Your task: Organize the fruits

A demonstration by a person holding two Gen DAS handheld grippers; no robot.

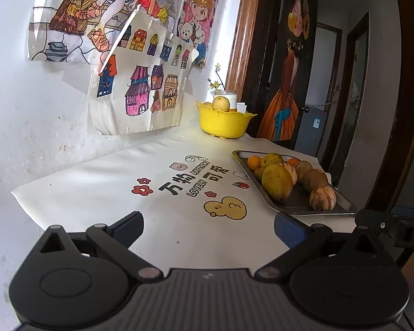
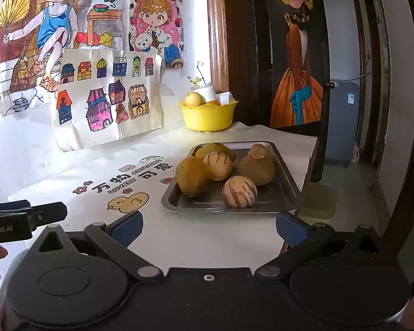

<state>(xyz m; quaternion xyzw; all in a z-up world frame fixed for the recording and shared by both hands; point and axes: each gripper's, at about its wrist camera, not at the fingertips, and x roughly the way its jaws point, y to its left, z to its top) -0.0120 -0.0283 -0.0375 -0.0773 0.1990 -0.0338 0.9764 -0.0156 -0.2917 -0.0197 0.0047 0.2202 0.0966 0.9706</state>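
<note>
**Steel tray loaded, both grippers wide and empty**

Steel-grey tray [image 2: 285, 182] sits at the right edge of the table [image 2: 207, 237], on the white printed cloth [image 1: 124, 193], and it is heaped with fruit. Nearest the front rim in the right wrist view lies a striped pale melon-like fruit [image 2: 239, 191]; a second striped one [image 2: 217, 166] is behind it, touching a big yellow-brown mango [image 2: 191, 176] on the tray's left side. A brown fruit [image 2: 256, 169] sits toward the right rim. From the left wrist view, small oranges [image 1: 254, 162] show at the tray's far end.

Over at the far right corner of the table, against the wall, stands the yellow bowl [image 2: 208, 117] with one pale yellow fruit [image 2: 194, 99] in it, beside a white container whose contents I cannot make out.

Left gripper [image 1: 208, 230] hovers above the table's near edge, fingers spread wide, nothing between them. Right gripper [image 2: 208, 230] is the same: spread wide, empty, pointed at the tray's near rim and apart from it. Children's drawings [image 2: 107, 93] cover the wall behind.
</note>
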